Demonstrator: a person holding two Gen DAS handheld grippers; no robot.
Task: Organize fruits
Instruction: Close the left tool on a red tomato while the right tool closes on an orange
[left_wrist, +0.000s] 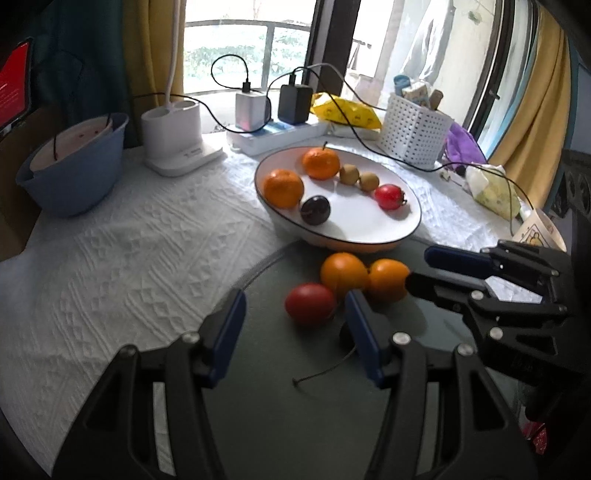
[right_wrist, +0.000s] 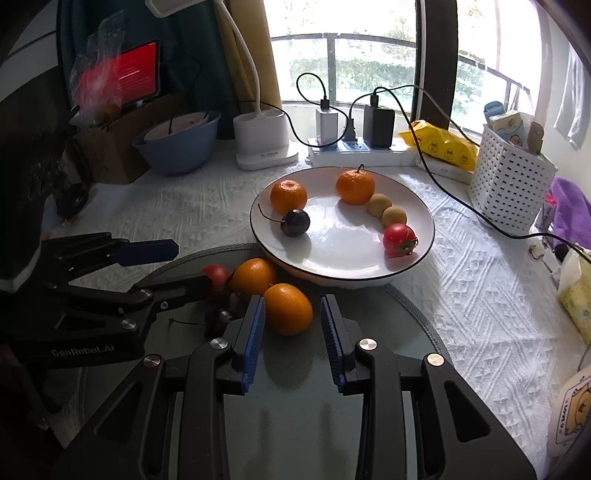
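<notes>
**Fruit on the plate, fruit on the mat**

The white plate (right_wrist: 421, 206), glossy with a thin dark rim, holds two dimpled oranges (right_wrist: 355, 186), two matte tan round fruits (right_wrist: 379, 204), a dark cherry (right_wrist: 295, 222) and a red tomato (right_wrist: 399, 239). On the smooth dark round mat (right_wrist: 295, 406) lie two more oranges (right_wrist: 288, 308) touching each other, beside a red fruit (left_wrist: 310, 303). My right gripper (right_wrist: 292, 341) is spread, empty, the near orange just ahead of its ribbed blue pads. My left gripper (left_wrist: 295, 332) is spread, empty.
</notes>
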